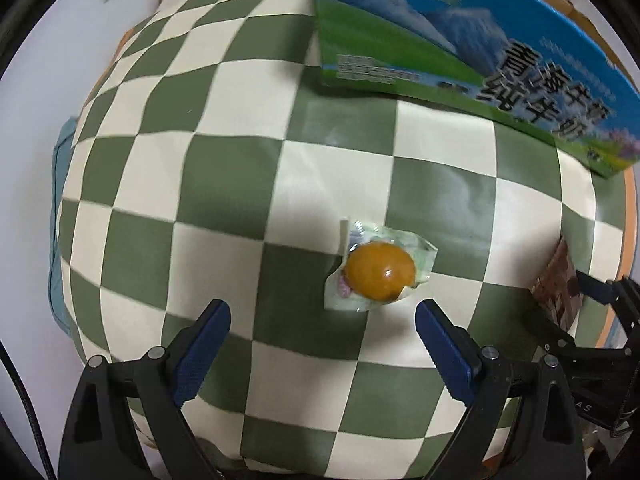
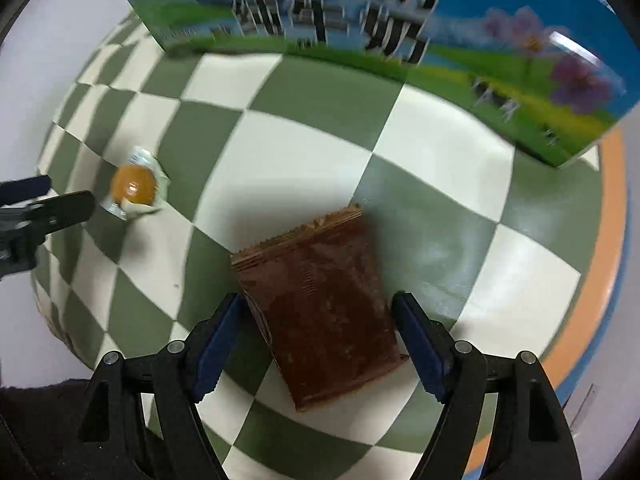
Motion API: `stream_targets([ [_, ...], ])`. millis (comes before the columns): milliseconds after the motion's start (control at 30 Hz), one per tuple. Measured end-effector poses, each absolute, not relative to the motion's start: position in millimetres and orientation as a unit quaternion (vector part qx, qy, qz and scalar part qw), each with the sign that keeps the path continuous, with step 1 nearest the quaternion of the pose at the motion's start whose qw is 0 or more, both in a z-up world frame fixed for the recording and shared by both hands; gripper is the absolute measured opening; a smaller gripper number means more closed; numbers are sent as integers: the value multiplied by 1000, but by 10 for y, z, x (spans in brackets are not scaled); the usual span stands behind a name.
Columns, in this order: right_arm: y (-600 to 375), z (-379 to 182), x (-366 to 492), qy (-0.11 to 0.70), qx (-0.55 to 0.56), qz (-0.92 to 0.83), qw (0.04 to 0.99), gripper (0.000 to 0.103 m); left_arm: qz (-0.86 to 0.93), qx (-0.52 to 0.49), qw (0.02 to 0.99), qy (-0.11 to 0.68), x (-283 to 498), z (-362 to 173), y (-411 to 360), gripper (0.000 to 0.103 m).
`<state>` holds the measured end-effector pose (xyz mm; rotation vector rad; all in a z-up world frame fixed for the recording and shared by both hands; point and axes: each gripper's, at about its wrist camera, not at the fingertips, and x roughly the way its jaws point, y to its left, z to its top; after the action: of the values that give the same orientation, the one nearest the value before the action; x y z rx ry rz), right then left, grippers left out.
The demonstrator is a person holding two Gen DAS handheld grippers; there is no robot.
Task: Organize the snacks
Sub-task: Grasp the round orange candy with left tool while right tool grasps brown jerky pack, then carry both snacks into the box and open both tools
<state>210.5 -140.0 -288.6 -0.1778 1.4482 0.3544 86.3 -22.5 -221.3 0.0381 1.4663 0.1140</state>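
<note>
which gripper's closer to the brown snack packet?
Right. The right gripper hangs over the brown packet, open jaws either side of it. The left gripper is off to the side, open above the wrapped orange candy.

Both tools share one build: the left gripper (image 1: 322, 312) and the right gripper (image 2: 318, 312) each have black plastic arms with triangular cut-outs, silver round screw heads at the pivots, and dark blue ribbed pads (image 1: 208, 344) lining the fingers. Left of the left gripper's arms runs a black braided cable (image 1: 28, 412).
</note>
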Motion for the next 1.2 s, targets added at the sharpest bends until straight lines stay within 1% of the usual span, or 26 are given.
stream_targets([
  [33,-1415,-2894,2102,655,-79,156,735,78,48,23,741,669,887,-2241,-249,95],
  [67,-1441,-2908,2106,655,-69,144,739,70,44,26,741,670,920,-2274,-268,95],
  [167,-1585,-2887,2176,651,-21,93,753,65,25,20,745,667,991,-2333,-297,95],
  [233,-1702,-2880,2200,650,11,68,756,65,17,29,747,664,1061,-2387,-335,88],
  [267,-1726,-2889,2205,652,19,64,755,65,13,31,744,668,1093,-2423,-352,79],
  [300,-1744,-2894,2207,654,26,62,754,65,8,30,738,674,1131,-2466,-360,73],
  [400,-1767,-2907,2220,659,22,59,749,66,-17,32,708,706,1225,-2728,-427,72],
  [500,-1763,-2968,2245,670,22,59,740,68,-20,41,707,706,1254,-2817,-454,72],
  [533,-1769,-2992,2260,673,21,58,737,68,-22,42,709,704,1255,-2807,-460,69],
  [600,-1775,-3030,2276,676,14,58,734,69,-27,40,711,701,1238,-2764,-497,45],
  [667,-1804,-3038,2254,673,12,56,737,67,-25,52,716,696,1224,-2707,-529,45],
  [833,-1782,-2926,2192,658,17,62,751,61,-26,23,719,694,1235,-2580,-467,44],
  [900,-1831,-2861,2169,654,30,67,753,59,-29,12,726,687,1245,-2449,-450,44],
  [1033,-1929,-2656,2191,643,62,76,759,59,-47,-8,746,665,1221,-2064,-487,44],
  [1200,-2057,-2199,2224,613,111,99,776,59,-92,-48,778,620,1339,-1316,-596,44],
])
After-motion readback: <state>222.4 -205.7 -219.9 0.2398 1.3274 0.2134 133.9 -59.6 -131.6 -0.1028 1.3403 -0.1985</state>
